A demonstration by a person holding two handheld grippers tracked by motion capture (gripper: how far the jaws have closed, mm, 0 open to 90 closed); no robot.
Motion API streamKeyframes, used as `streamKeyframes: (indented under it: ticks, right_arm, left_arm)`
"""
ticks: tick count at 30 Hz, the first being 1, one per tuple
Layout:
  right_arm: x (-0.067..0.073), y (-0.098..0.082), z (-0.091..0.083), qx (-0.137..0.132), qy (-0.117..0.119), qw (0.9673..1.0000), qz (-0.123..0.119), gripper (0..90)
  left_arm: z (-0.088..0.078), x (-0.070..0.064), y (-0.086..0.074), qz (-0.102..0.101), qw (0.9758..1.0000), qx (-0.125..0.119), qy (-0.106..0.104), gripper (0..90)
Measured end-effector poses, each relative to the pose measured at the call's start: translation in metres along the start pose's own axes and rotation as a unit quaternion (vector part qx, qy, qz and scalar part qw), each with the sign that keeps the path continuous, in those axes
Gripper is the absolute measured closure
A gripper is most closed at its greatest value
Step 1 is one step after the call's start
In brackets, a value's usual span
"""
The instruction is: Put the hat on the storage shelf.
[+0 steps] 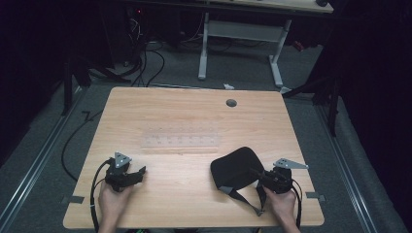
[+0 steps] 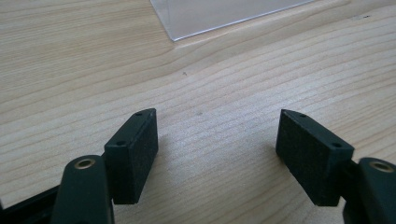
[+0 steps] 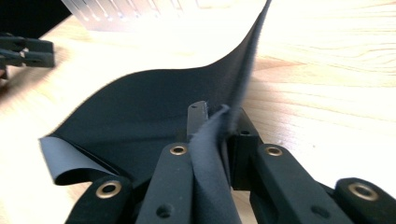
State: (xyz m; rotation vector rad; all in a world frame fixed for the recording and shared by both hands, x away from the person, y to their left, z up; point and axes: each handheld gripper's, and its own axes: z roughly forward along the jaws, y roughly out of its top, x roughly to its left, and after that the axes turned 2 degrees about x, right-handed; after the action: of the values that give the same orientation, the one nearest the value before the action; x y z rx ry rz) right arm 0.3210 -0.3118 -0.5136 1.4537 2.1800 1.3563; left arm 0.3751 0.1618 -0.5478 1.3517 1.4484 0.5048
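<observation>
Starting at the near-left corner of the worktop (image 1: 194,102), we see the left gripper (image 1: 136,174) resting low over bare wood, its jaws spread wide with nothing between them. In its own view the pads (image 2: 135,154) are flat black blocks with a fine grainy face, and only pale, straight-grained wood lies between them. Ahead of them, toward the middle of the worktop, lies a clear plastic sheet (image 1: 180,141), thin, flat and glossy, its long axis running left to right.

Further right, toward the near-right corner, sits the black fabric piece (image 1: 235,167), a soft, matte, rounded panel with grey straps (image 1: 243,199) trailing toward the near edge. The right gripper (image 1: 260,175) has its jaws clamped on the panel's right edge; in its own view the cloth is pinched into a fold between the pads and curves up and away, limp and thin, with a paler grey underside.

We judge the right hand far nearer the fabric; the cloth spreads leftward from those jaws, toward the free gripper.
</observation>
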Motion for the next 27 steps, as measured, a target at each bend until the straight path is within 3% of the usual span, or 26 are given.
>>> streamKeyframes:
  ticks: [9, 13, 17, 27]
  right_arm:
    - [0.002, 0.002, -0.004, -0.010, 0.017, 0.9997, 0.012, 83.5]
    - [0.002, 0.003, -0.005, -0.013, 0.022, 0.9996, 0.014, 83.6]
    - [0.005, 0.006, -0.006, -0.013, 0.021, 0.9997, 0.003, 83.7]
    - [0.010, 0.014, -0.010, -0.021, 0.032, 0.9992, 0.006, 83.6]
  left_arm:
    - [0.000, 0.000, 0.000, -0.001, 1.0000, 0.001, -0.002, 29.0]
    - [0.001, -0.001, -0.001, 0.002, 0.9999, 0.010, -0.009, 24.1]
    - [0.001, -0.002, -0.001, 0.003, 0.9998, 0.014, -0.013, 20.9]
    - [0.001, -0.002, -0.001, 0.004, 0.9998, 0.016, -0.009, 17.4]
